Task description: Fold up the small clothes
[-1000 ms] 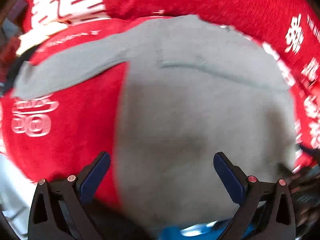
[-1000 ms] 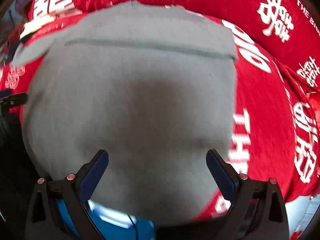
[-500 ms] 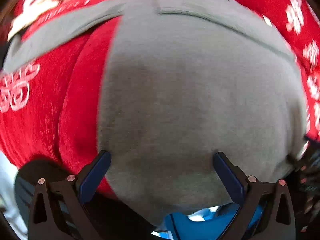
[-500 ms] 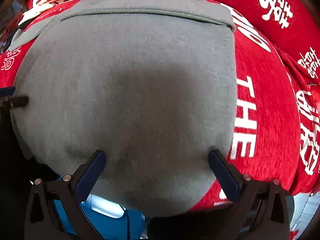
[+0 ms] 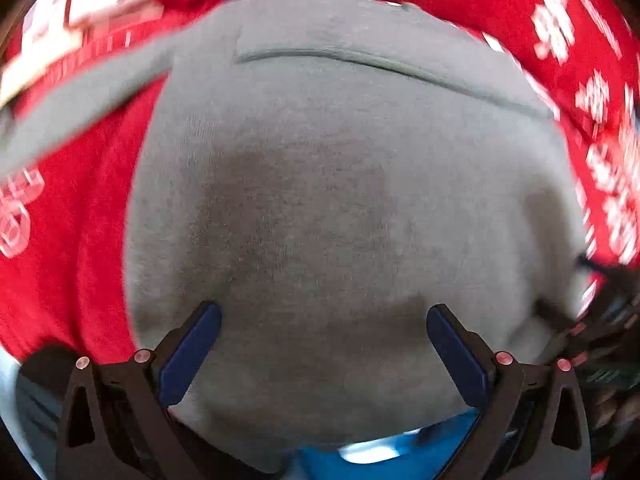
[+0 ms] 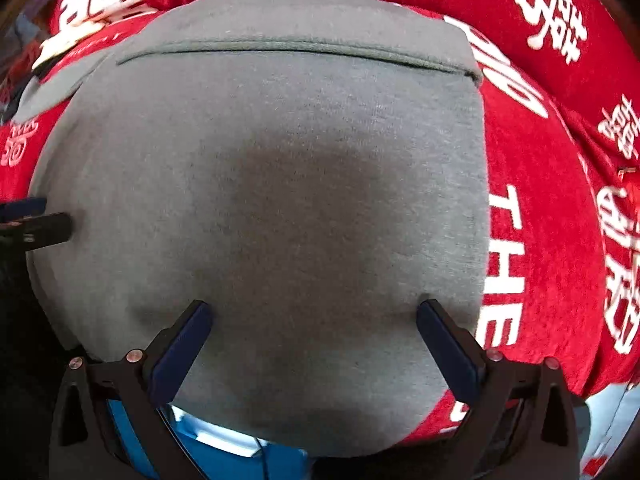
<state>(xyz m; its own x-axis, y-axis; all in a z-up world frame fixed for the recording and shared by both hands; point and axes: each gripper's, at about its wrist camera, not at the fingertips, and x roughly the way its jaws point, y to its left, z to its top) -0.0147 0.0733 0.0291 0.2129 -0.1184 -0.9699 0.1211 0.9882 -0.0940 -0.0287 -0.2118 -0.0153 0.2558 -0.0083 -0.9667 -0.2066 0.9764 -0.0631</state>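
A small grey garment (image 5: 340,184) lies flat on a red cloth with white lettering (image 5: 72,240). It has a folded-over edge near its far end and one sleeve stretching out to the left (image 5: 80,96). My left gripper (image 5: 324,316) is open and empty, its blue-padded fingers spread over the near part of the garment. In the right wrist view the same garment (image 6: 272,184) fills the middle, and my right gripper (image 6: 314,312) is open and empty above its near edge. The left gripper's fingertip (image 6: 36,224) shows at the garment's left edge.
The red cloth (image 6: 552,208) covers the surface all round the garment. A blue object (image 6: 240,460) sits under the garment's near edge, also seen in the left wrist view (image 5: 392,452). The right gripper shows dark at the right edge (image 5: 600,320).
Both grippers stayed open over the garment. The left view dipped closer and has pulled back a little; the right view has barely shifted. The garment has not moved.
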